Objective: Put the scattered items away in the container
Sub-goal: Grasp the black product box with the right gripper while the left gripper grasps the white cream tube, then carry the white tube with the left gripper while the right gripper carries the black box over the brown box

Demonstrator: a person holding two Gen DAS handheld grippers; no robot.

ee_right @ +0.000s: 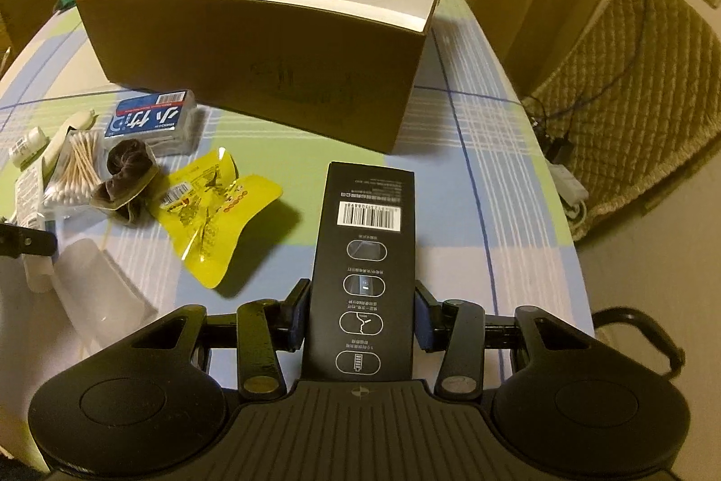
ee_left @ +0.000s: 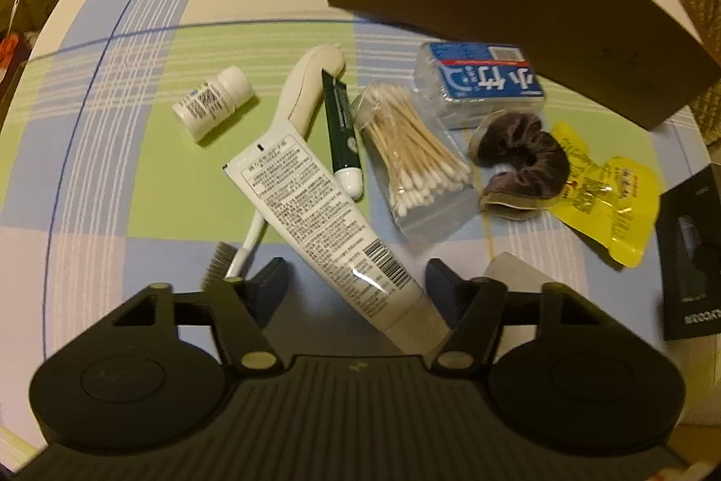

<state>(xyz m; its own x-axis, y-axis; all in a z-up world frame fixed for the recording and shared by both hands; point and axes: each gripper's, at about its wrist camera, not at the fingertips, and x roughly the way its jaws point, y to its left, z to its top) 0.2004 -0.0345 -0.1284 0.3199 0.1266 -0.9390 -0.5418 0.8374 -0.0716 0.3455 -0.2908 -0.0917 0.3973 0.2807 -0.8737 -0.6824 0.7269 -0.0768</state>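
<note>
We are seeing the tube's (ee_left: 333, 237) cap end hiding behind the left gripper (ee_left: 356, 278), the brush's (ee_left: 252, 237) head blurring beside it, and the black box (ee_left: 691, 251) running off the frame's edge.

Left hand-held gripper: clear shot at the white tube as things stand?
Probably yes. The left hand-held gripper already straddles the white tube near its cap end, nothing lies on top there, though the pads look not yet pressed on.
</note>
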